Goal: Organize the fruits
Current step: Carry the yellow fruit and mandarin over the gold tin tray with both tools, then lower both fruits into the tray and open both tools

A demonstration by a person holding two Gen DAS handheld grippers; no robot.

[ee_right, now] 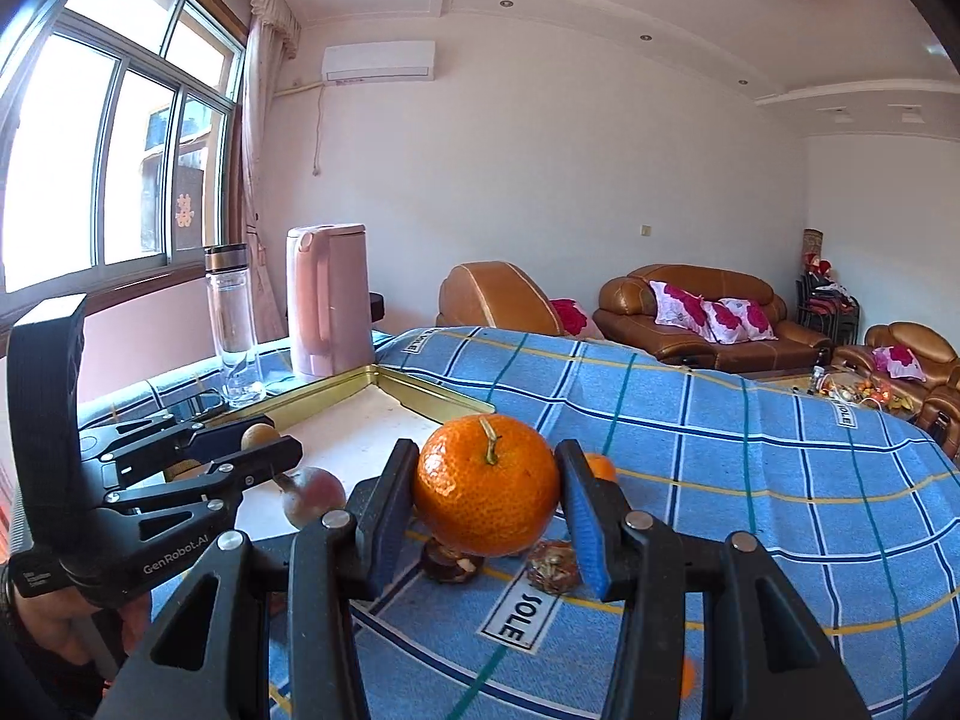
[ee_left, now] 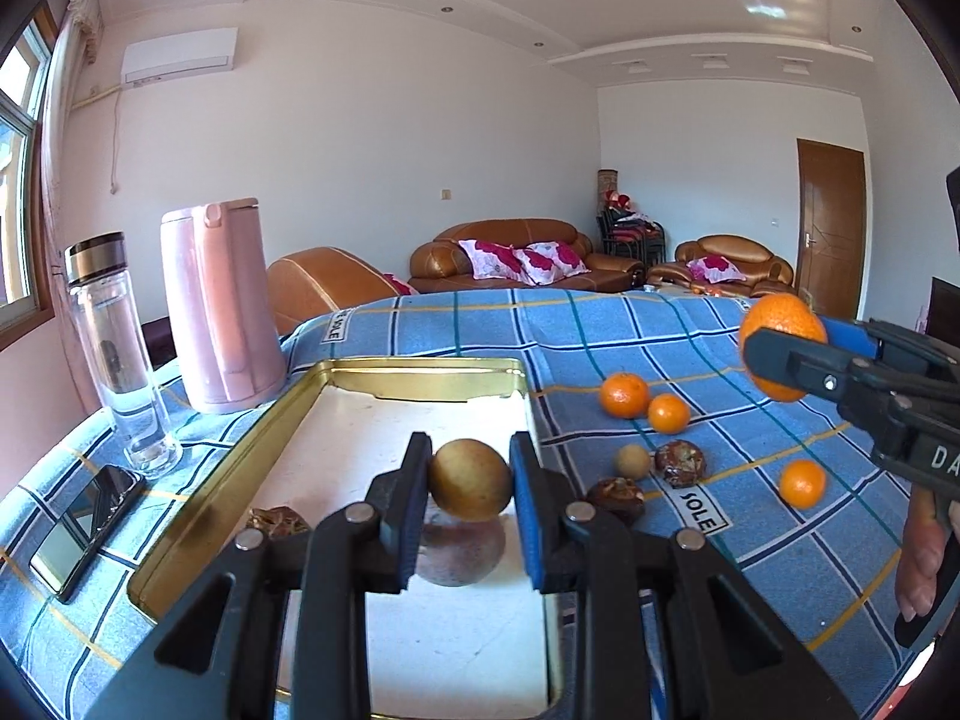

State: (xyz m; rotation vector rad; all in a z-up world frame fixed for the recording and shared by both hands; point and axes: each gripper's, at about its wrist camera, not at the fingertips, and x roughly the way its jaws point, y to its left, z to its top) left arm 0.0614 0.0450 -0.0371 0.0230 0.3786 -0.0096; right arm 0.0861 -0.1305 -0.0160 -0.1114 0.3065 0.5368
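My left gripper (ee_left: 470,480) is shut on a round yellow-brown fruit (ee_left: 470,479) and holds it above the gold-rimmed tray (ee_left: 420,373). A reddish fruit (ee_left: 459,552) lies in the tray below it, and a dark brown fruit (ee_left: 273,522) lies at the tray's left. My right gripper (ee_right: 487,495) is shut on a large orange (ee_right: 486,486), held above the blue checked cloth to the right of the tray. It also shows in the left wrist view (ee_left: 783,354). Three small oranges (ee_left: 624,394), a small tan fruit (ee_left: 633,461) and two dark brown fruits (ee_left: 679,463) lie on the cloth.
A pink kettle (ee_left: 219,306) and a clear bottle (ee_left: 117,354) stand left of the tray. A phone (ee_left: 84,531) lies at the table's left edge. Brown sofas (ee_left: 516,252) stand beyond the table.
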